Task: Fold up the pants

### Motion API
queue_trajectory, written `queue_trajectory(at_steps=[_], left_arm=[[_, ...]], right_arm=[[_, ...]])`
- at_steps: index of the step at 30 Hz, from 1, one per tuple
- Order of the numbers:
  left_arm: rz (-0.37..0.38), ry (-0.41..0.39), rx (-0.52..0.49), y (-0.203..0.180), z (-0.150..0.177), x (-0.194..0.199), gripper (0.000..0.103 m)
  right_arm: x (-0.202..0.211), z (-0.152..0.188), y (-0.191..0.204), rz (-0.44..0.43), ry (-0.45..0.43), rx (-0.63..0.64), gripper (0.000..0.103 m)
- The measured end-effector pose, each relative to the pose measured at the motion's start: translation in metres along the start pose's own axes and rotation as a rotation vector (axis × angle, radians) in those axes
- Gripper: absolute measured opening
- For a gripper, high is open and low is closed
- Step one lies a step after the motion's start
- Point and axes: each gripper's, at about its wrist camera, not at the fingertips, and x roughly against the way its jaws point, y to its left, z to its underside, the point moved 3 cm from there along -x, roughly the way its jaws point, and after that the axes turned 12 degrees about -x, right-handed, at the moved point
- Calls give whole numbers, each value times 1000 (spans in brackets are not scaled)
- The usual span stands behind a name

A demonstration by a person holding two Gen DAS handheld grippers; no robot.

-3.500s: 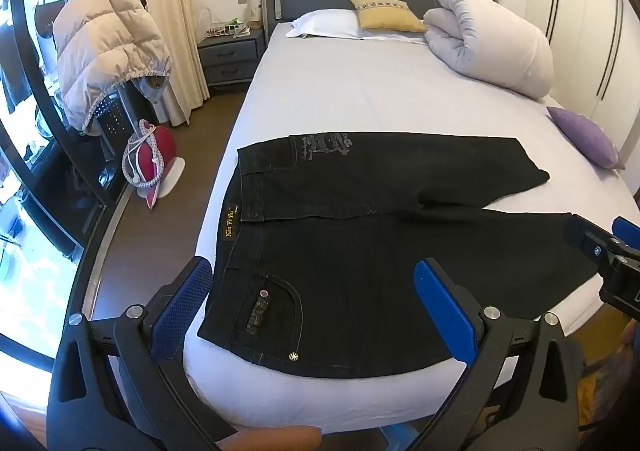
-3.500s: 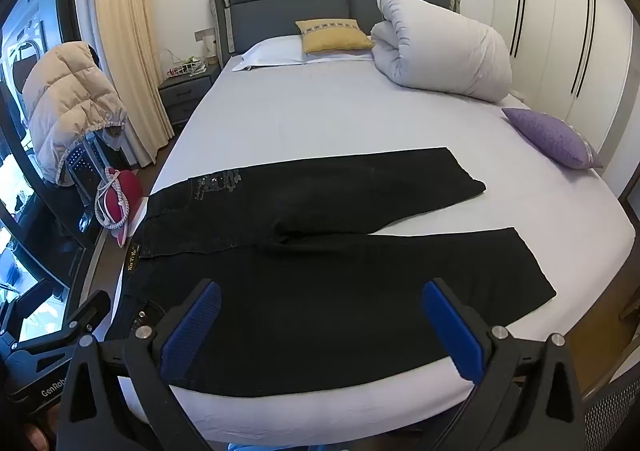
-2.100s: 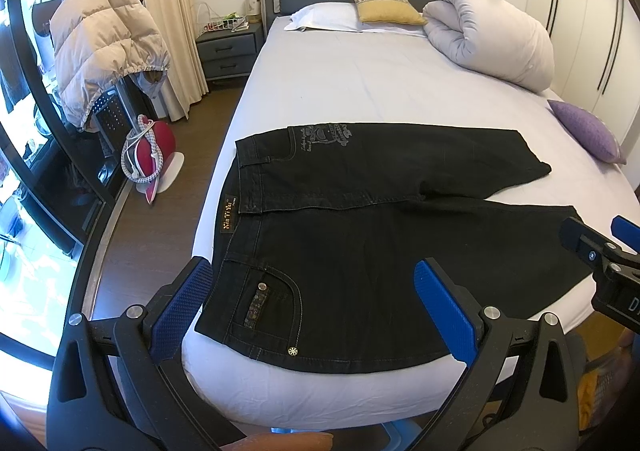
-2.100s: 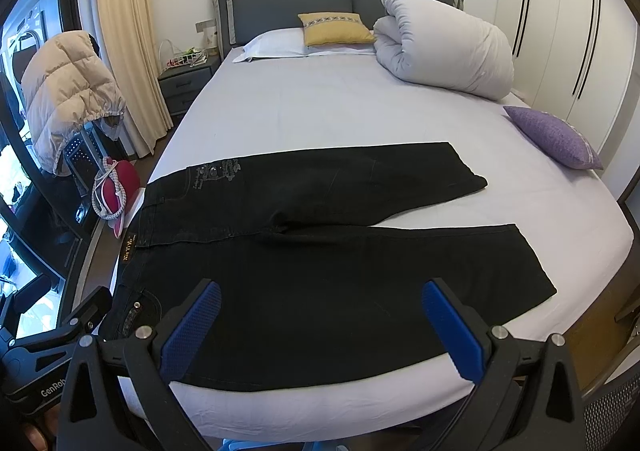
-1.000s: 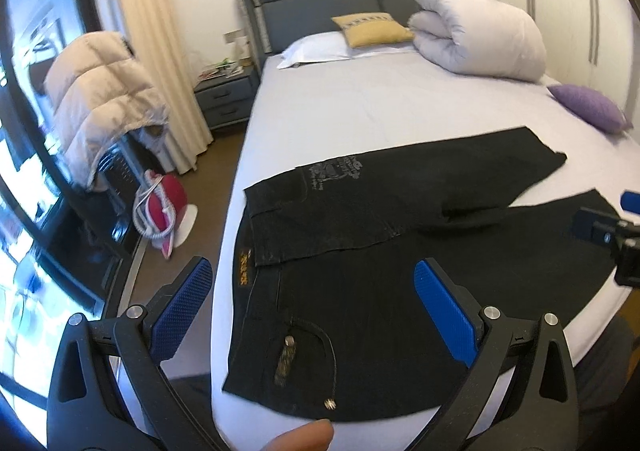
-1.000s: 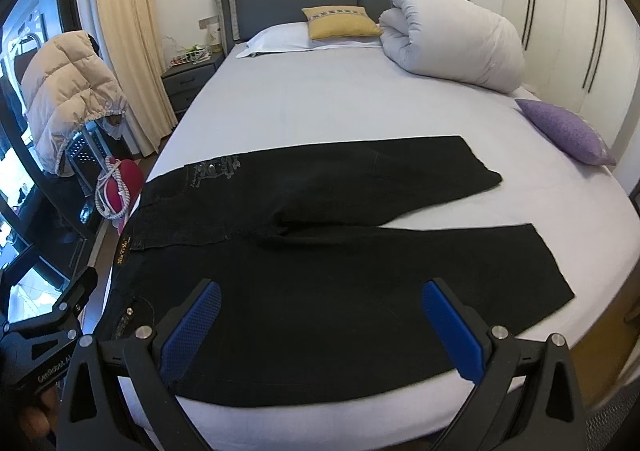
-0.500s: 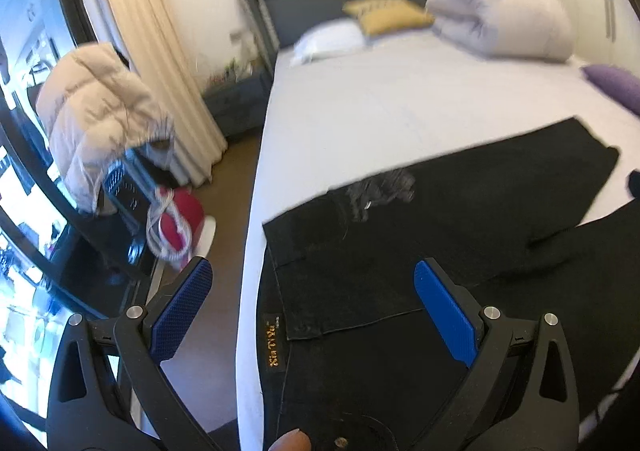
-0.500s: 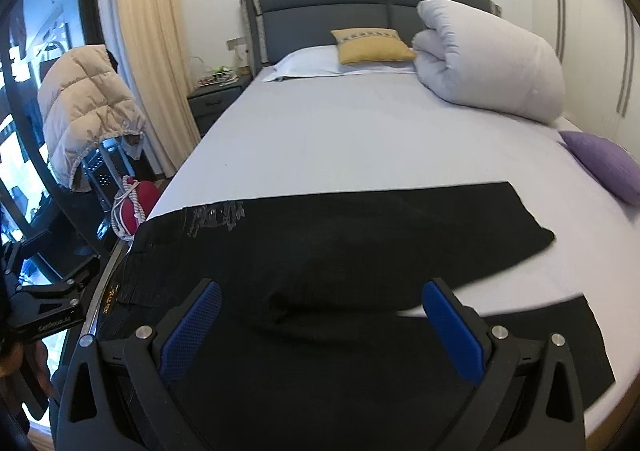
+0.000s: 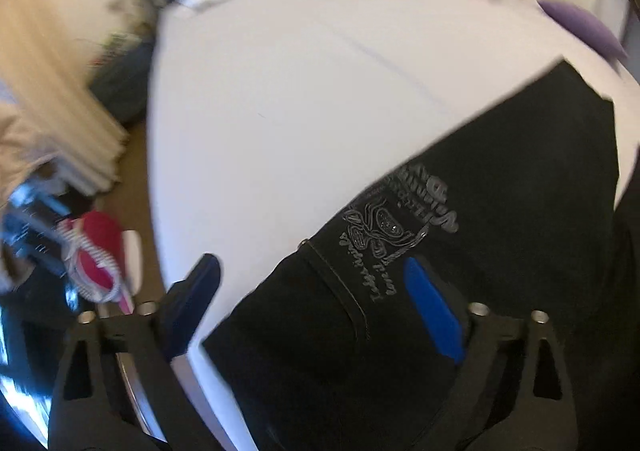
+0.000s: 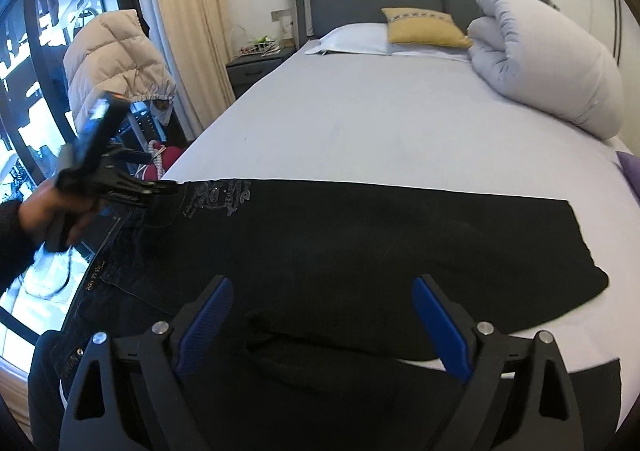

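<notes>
While my left gripper (image 9: 312, 303) hangs wide open and tilted over the far waistband corner of the black pants (image 10: 360, 243), my right gripper (image 10: 324, 315) gapes equally wide, empty, near the crotch. White bed sheet (image 10: 400, 123) lies bare beyond; the pants' waist reaches the mattress's left edge.

You see black pants (image 10: 360, 243) with grey print on a pale lilac bed (image 10: 400, 123). Your tongs' pads (image 10: 440, 327) are blue.

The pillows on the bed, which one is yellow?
The yellow pillow at the headboard, lying on the white pillow. The purple pillow sits at the right edge.
</notes>
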Motion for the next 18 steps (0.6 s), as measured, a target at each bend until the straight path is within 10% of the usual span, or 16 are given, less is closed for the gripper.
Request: queue_trajectory(at_steps=[13,18], left_arm=[[327,134,-15,45,-18,-102,65],[339,143,-11,48,-20,-106,13]], right_arm=[[-53,-6,-3,-82,114,89,78],[-72,-25,15,-113,145,184,73]])
